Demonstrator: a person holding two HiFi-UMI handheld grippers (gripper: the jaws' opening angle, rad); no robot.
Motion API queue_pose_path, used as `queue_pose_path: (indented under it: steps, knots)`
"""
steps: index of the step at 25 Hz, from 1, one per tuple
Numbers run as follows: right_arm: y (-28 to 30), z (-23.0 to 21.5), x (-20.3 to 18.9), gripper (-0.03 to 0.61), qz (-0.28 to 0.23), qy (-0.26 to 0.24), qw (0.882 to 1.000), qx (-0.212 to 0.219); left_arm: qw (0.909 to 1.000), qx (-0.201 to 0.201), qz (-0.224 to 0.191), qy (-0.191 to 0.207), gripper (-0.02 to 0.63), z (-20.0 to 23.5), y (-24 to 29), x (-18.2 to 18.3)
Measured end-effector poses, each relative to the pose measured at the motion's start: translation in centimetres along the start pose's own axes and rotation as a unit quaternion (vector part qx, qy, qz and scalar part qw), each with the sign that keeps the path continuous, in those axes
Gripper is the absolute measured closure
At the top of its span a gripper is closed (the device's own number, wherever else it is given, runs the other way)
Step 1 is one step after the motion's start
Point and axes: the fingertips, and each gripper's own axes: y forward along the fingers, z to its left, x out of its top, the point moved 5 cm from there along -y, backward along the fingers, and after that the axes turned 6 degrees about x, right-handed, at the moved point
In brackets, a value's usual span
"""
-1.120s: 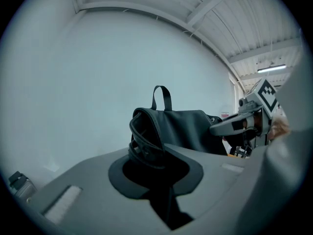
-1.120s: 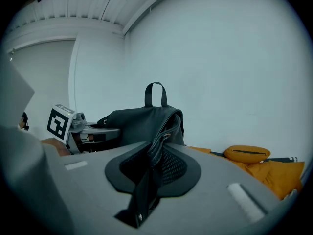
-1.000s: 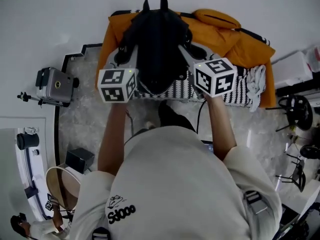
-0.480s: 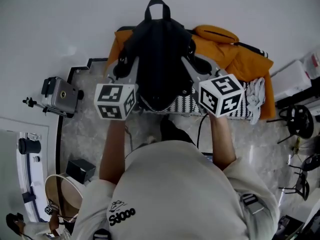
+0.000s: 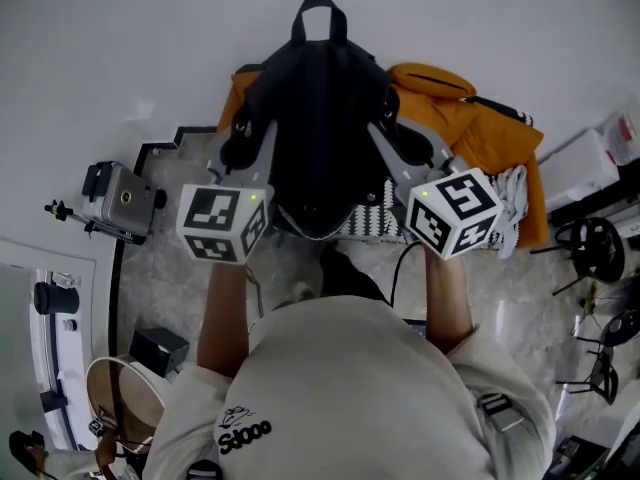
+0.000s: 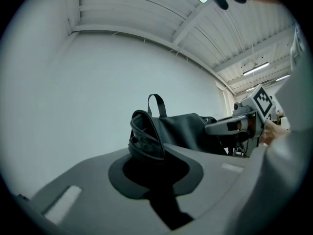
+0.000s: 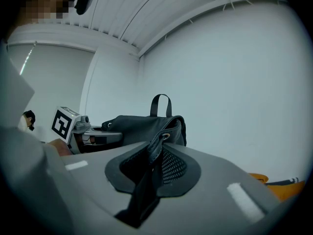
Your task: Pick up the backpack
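The black backpack (image 5: 318,118) hangs off the surface between both grippers, its top loop handle (image 5: 316,16) toward the white wall. My left gripper (image 5: 240,146) is shut on the left shoulder strap (image 6: 145,142), which bunches between the jaws in the left gripper view. My right gripper (image 5: 384,130) is shut on the right shoulder strap (image 7: 164,161), whose mesh padding shows in the right gripper view. Each gripper view also shows the bag's body (image 6: 183,131) (image 7: 139,126) and the other gripper (image 6: 239,124) (image 7: 85,133) beyond it.
An orange jacket (image 5: 480,128) and a black-and-white patterned cloth (image 5: 372,213) lie under the bag. A camera on a small tripod (image 5: 118,198), a black box (image 5: 155,346) and a round basket (image 5: 120,398) stand at the left. Black stands (image 5: 595,243) crowd the right.
Both grippers have risen together with the backpack, which now looks larger and nearer. The marker cubes have spread slightly apart. Neither grip has changed.
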Motion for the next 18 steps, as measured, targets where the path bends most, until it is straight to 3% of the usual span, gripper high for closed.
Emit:
queue_pose_path:
  steps: [18]
  knots:
    - [0.46,-0.37,0.01,0.531,-0.007,-0.006,1.000,0.005,1.0000,-0.006,0.002,-0.006,0.566,0.13,0.33,-0.14]
